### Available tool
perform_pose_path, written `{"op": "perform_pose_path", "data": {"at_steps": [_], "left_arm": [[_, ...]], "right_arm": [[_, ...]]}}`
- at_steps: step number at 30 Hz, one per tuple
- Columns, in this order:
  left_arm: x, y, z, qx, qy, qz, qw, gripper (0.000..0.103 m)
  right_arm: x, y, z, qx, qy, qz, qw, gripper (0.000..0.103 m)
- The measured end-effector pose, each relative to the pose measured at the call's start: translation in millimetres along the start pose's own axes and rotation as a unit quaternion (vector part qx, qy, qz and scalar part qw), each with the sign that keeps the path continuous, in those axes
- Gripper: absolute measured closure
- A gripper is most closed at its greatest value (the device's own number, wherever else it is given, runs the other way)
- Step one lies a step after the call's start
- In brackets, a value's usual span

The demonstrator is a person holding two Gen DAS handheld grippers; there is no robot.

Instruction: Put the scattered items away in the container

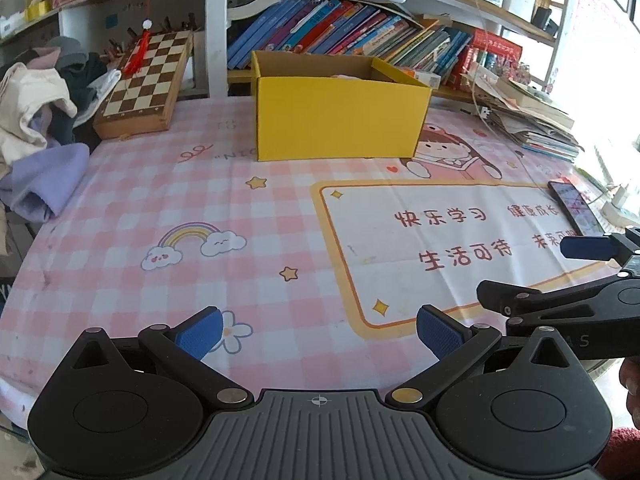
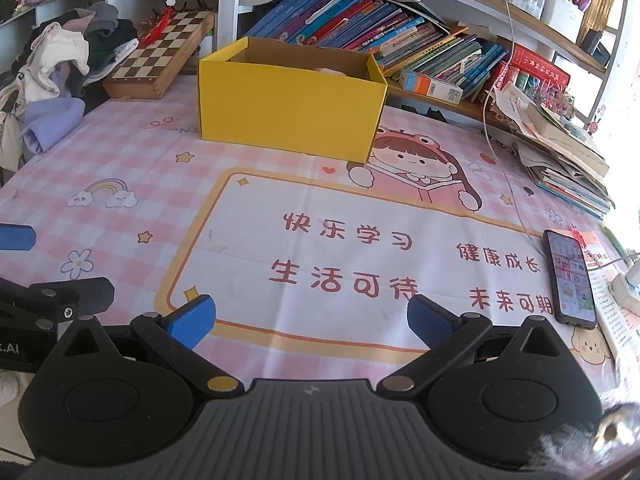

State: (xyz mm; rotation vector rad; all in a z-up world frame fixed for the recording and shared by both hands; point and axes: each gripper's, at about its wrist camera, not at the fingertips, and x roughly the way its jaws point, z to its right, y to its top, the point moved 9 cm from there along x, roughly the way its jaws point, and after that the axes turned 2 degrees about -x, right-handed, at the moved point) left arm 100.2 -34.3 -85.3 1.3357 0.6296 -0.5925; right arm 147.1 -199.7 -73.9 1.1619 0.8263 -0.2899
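Observation:
A yellow cardboard box point(image 1: 340, 116) stands open at the far middle of the table; it also shows in the right wrist view point(image 2: 292, 108). Something pale pink point(image 2: 330, 71) peeks over its far inside edge. My left gripper point(image 1: 318, 330) is open and empty, low over the pink checked tablecloth point(image 1: 120, 220) near the front edge. My right gripper point(image 2: 310, 320) is open and empty over the white panel with red writing point(image 2: 360, 260). One blue finger of the right gripper shows in the left wrist view point(image 1: 588, 246), and a left one shows in the right wrist view point(image 2: 16, 237).
A phone point(image 2: 570, 280) lies at the right with a cable running to it. A chess board point(image 1: 144, 84) leans at the back left beside a pile of clothes point(image 1: 36, 120). Stacked books and papers point(image 2: 560, 160) sit at the right; bookshelves point(image 1: 340, 32) stand behind.

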Motion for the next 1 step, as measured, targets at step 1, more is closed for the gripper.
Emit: {"op": "perform_pose_path", "data": {"at_steps": [1], "left_arm": [[1.3,1.0,-1.1,-0.003,0.001,0.0,1.0,0.0]], "right_arm": [[1.2,1.3,0.6,0.0,-0.001,-0.001,1.0,0.0]]}}
